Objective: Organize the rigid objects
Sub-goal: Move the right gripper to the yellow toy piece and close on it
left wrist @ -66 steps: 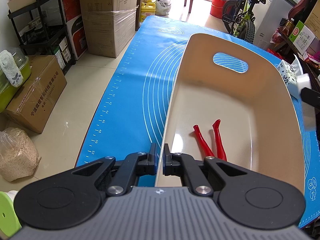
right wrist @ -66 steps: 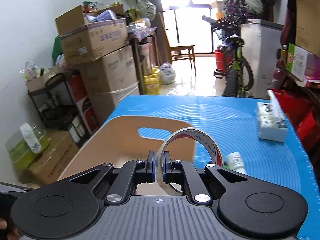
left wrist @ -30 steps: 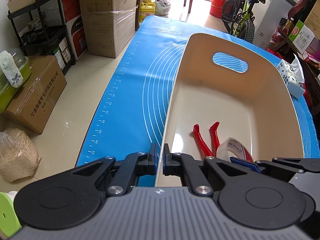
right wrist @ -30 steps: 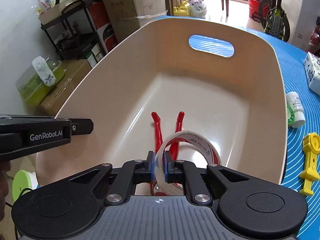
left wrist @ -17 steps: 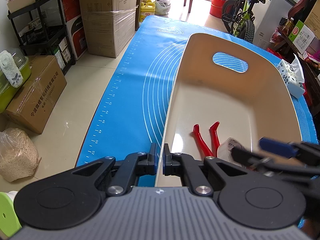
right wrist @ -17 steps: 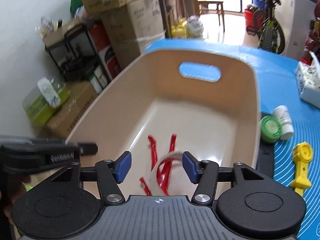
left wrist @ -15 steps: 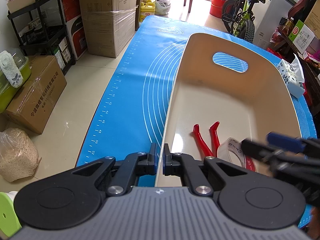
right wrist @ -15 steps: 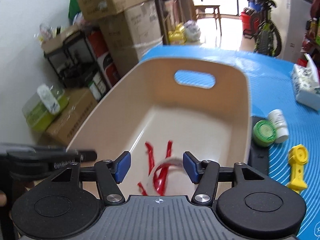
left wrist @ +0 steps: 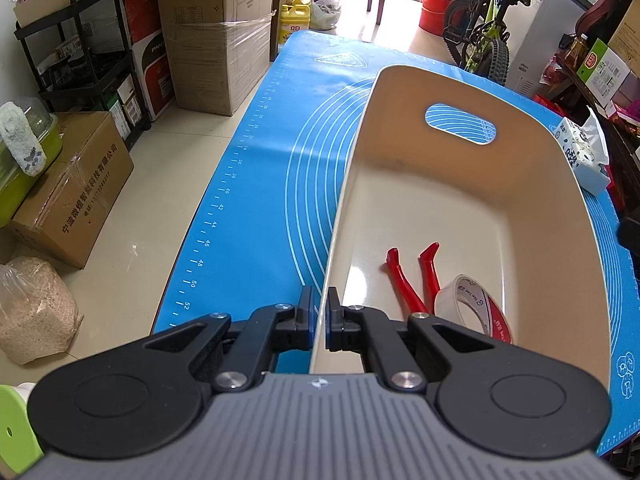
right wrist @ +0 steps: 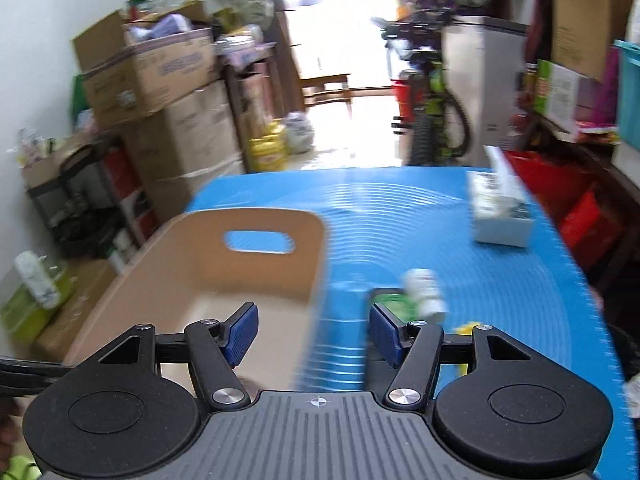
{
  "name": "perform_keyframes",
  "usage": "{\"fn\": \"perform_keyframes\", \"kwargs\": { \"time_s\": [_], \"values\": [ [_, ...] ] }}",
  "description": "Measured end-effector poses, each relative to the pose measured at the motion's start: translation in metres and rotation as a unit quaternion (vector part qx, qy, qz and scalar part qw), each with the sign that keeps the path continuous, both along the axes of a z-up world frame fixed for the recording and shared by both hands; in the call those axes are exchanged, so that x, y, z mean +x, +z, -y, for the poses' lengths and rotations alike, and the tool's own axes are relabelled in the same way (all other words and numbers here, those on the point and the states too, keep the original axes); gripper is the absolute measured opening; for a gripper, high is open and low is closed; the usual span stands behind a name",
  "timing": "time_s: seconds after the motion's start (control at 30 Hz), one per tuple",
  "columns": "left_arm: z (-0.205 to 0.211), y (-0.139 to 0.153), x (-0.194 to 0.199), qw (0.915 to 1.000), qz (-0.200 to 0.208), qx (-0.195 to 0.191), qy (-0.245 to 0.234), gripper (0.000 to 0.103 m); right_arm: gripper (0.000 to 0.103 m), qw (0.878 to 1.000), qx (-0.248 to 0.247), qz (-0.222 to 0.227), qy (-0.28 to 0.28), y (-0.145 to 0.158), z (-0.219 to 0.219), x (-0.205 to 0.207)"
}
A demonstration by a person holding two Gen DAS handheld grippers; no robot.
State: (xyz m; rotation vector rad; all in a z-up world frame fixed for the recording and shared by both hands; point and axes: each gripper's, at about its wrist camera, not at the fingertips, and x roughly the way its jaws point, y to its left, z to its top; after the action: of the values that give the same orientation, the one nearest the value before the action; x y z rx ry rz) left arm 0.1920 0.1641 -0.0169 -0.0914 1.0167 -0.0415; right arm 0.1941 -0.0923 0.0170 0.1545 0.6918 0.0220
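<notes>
Inside the beige bin [left wrist: 540,216], two things lie on the floor at the near end: a pair of red-handled pliers [left wrist: 412,276], handles pointing toward the far wall with the oval handle cutout, and a roll of tape [left wrist: 474,308] just beside the pliers on their right, leaning tilted and touching or overlapping them near their head. The bin sits on a blue mat [left wrist: 256,200] that covers the table.

The left gripper [left wrist: 319,322] is pinched on the bin's near left wall, one pad outside and one inside, with only the thin rim between them. The tape and pliers lie just to the right of that grip, down on the bin floor.

The right gripper [right wrist: 314,334] has just been opening; its blue pads [right wrist: 240,332] now stand well apart with nothing between them. The picture from its own camera is blurred. It hangs above the bin's right wall, with the bin's inside showing to the left of the gap and the mat to the right. The tape is not in that view. On the mat past the right pad lie a white bottle [right wrist: 424,292], a green-capped object [right wrist: 394,304] touching it, and a yellow item [right wrist: 468,330], mostly hidden. A tissue box [right wrist: 500,216] sits farther off.
</notes>
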Motion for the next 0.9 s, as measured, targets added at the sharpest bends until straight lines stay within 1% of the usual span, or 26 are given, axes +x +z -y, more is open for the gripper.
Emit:
{"fn": "perform_keyframes", "kwargs": {
  "time_s": [0.13, 0.27, 0.43, 0.6, 0.73, 0.9],
  "values": [
    [0.000, 0.000, 0.001, 1.0000, 0.000, 0.000, 0.000, 0.006, 0.069, 0.998, 0.019, -0.026, -0.047, -0.015, 0.038, 0.004],
    [0.001, 0.000, 0.000, 1.0000, -0.001, 0.001, 0.000, 0.006, 0.069, 0.996, 0.008, -0.047, -0.078, -0.033, 0.060, 0.006],
    [0.001, 0.000, 0.001, 1.0000, 0.000, 0.000, -0.001, 0.006, 0.069, 0.995, -0.023, -0.053, -0.085, -0.052, 0.072, 0.001],
    [0.000, 0.000, 0.001, 1.0000, -0.001, 0.001, -0.001, 0.006, 0.069, 0.993, -0.038, -0.064, -0.095, -0.077, 0.086, 0.002],
    [0.000, 0.000, 0.001, 1.0000, 0.000, 0.001, -0.001, 0.006, 0.069, 0.992, -0.057, -0.068, -0.092, -0.096, 0.089, 0.005],
    [0.000, 0.001, 0.001, 1.0000, -0.001, 0.002, -0.001, 0.006, 0.069, 0.992, -0.055, -0.072, -0.092, -0.109, 0.090, 0.009]
  ]
}}
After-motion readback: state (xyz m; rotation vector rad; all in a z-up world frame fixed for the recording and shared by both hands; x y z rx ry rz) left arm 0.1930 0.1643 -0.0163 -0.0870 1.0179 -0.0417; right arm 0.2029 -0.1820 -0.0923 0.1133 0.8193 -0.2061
